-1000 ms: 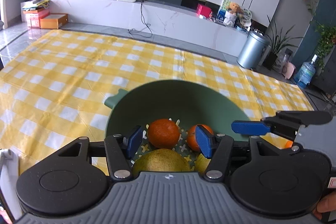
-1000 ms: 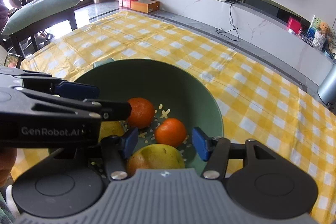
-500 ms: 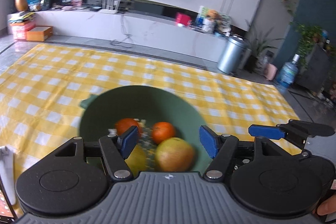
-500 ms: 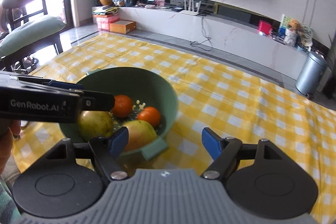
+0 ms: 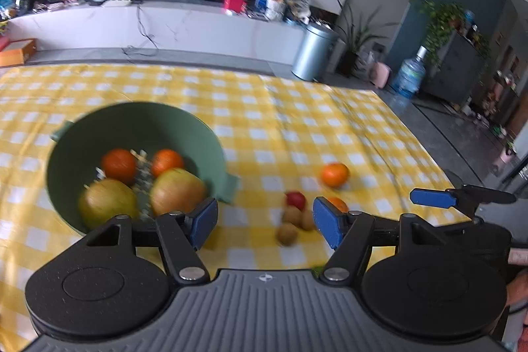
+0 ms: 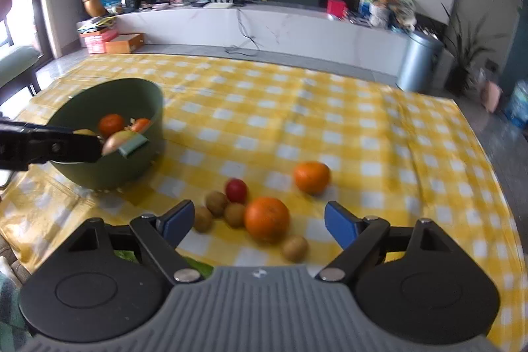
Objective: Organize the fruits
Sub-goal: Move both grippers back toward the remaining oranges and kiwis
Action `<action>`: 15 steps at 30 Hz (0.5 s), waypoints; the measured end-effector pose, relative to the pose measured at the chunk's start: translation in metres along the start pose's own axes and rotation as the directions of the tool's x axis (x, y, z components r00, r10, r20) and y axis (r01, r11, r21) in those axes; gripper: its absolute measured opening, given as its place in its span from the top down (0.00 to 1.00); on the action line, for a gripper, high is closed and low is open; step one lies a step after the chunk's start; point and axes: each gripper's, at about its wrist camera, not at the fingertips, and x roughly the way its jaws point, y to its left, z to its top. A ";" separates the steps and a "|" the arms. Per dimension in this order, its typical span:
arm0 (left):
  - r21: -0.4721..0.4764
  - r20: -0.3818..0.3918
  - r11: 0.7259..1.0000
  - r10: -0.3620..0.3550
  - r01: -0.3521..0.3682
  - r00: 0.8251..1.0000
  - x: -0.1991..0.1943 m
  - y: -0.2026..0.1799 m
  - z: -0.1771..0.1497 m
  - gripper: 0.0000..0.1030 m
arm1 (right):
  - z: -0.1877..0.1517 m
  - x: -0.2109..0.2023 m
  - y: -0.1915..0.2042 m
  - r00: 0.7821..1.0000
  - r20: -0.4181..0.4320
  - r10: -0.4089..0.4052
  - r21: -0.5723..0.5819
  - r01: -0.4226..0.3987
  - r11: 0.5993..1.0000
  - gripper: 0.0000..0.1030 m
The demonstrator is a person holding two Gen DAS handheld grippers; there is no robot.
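Four fruits already lie in the green bowl (image 6: 109,167), while two oranges (image 6: 267,218), a small red fruit (image 6: 236,189) and four kiwis (image 6: 216,203) wait on the tablecloth (image 6: 379,137), and the left gripper (image 5: 265,221) and right gripper (image 6: 259,221) both gape wide, empty.

Bowl (image 6: 109,169): matt green plastic. Tablecloth (image 6: 330,121): yellow-checked, slightly glossy, creased. Oranges (image 6: 266,219): dimpled skin. Bin (image 6: 417,61): brushed metal. Left tool (image 5: 264,223): matt black plastic, blue pads.

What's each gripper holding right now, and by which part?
Nothing. The left gripper and right gripper are both open and empty. The fruit lies loose on the tablecloth or in the green bowl.
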 end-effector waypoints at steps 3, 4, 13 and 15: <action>0.013 -0.019 1.000 -0.024 0.024 1.000 0.001 -0.009 -0.006 0.24 | -0.011 -0.002 -0.018 0.999 -0.030 0.017 0.076 -0.014 0.997 0.19; 0.015 -0.023 0.999 -0.030 0.031 0.999 0.002 -0.011 -0.008 0.24 | -0.014 -0.003 -0.022 0.999 -0.031 0.028 0.096 -0.025 0.995 0.20; 0.016 -0.055 0.999 -0.033 0.034 0.998 0.014 -0.018 -0.023 0.25 | -0.024 -0.003 -0.026 0.998 -0.009 0.063 0.143 -0.061 0.988 0.21; 0.033 -0.061 0.999 -0.027 0.029 0.998 0.019 -0.020 -0.028 0.26 | -0.024 0.000 -0.027 0.997 -0.009 0.076 0.152 -0.074 0.986 0.26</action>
